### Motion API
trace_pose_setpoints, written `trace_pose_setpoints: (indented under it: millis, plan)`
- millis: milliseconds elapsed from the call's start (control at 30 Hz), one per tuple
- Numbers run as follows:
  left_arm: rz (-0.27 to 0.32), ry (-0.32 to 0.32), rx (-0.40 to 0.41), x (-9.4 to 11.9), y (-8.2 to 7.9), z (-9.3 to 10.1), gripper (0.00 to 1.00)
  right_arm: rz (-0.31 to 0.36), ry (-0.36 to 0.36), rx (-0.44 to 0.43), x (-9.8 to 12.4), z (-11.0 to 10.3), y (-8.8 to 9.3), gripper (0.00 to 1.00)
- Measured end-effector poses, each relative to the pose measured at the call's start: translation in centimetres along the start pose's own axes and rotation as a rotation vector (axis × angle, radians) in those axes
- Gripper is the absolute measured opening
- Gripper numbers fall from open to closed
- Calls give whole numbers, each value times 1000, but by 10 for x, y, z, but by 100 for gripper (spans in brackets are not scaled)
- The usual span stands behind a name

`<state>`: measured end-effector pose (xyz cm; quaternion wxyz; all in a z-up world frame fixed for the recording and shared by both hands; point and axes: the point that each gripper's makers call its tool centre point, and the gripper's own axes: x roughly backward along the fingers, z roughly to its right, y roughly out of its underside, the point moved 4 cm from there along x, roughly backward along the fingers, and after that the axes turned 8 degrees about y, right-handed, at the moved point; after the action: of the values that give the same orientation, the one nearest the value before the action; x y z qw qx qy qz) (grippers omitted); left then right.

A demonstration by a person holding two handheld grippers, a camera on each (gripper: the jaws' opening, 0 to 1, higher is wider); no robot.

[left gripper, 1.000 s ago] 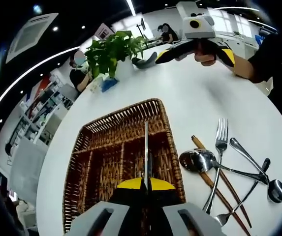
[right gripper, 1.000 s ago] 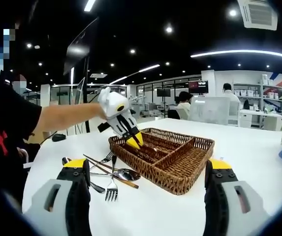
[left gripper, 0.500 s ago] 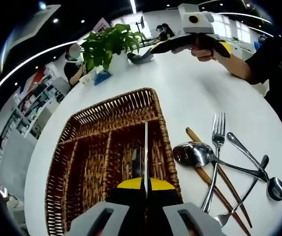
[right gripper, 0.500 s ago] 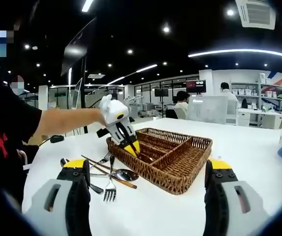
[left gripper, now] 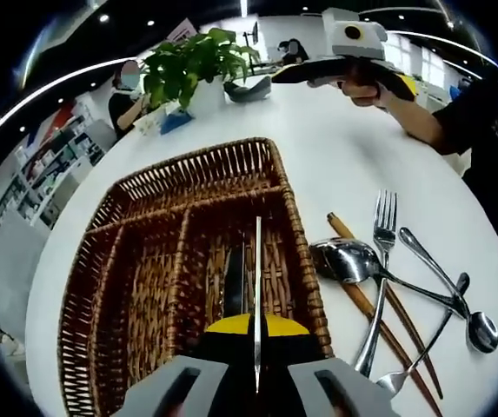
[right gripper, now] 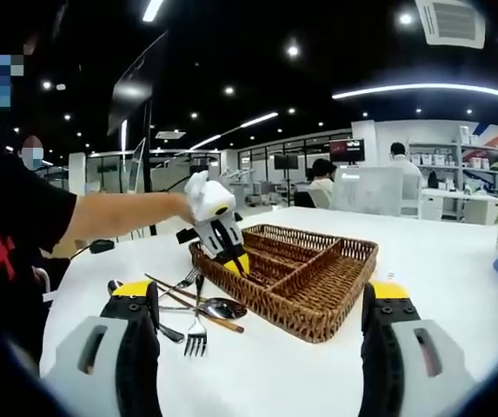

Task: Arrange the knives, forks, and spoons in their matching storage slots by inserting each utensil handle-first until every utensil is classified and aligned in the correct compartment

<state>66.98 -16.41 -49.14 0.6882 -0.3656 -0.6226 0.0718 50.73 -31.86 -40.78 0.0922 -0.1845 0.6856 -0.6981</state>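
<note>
White tabletop (left gripper: 353, 165) carries a wicker tray (left gripper: 101, 261), and the left gripper (left gripper: 255, 326) clamps a knife (left gripper: 257, 287) whose thin blade runs forward between the fingers, over the tray's near-side slot. Rigid, light, slippery steel, it seems best pinched mid-blade. Beside the fingers lie a fork (left gripper: 381, 261) and spoon (left gripper: 344, 261); the right gripper (right gripper: 257, 300) waits spread wide, empty.

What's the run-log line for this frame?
left claw: shut on knife over wicker tray | right claw: open, idle | on table: fork, spoons, chopsticks
</note>
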Motion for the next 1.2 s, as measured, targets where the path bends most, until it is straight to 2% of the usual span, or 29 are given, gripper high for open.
trace_pose_setpoints:
  millis: [67,100,133,167,233,467,700,933,1000,1067,1200]
  plan:
    - [-5,64,68,-2,4,4,1,-3,-1,0,-1,0,1,99]
    - [-25,49,30,-3,6,-2,1,-6,-3,0,-1,0,2,99]
    - [-14,78,-18,-4,4,0,1,-8,-4,0,-2,-1,3,99]
    - [-16,73,12,-4,5,1,2,-12,-6,1,-3,-2,4,99]
    - [-15,76,20,-4,5,2,2,-17,-10,5,-3,-4,5,99]
    - [70,70,69,-3,8,1,1,-20,-14,8,-3,-5,6,99]
    - [86,81,52,-4,7,1,2,-26,-17,14,-4,-6,8,99]
    - [100,52,-17,-3,6,3,4,-21,-17,18,-2,-8,7,99]
    - [95,13,-28,-2,6,1,6,-23,-20,20,-3,-10,7,99]
    - [90,1,-47,1,5,2,9,-22,-21,22,-3,-11,7,99]
    - [123,-16,-47,8,0,4,16,-18,-17,18,-2,-11,6,99]
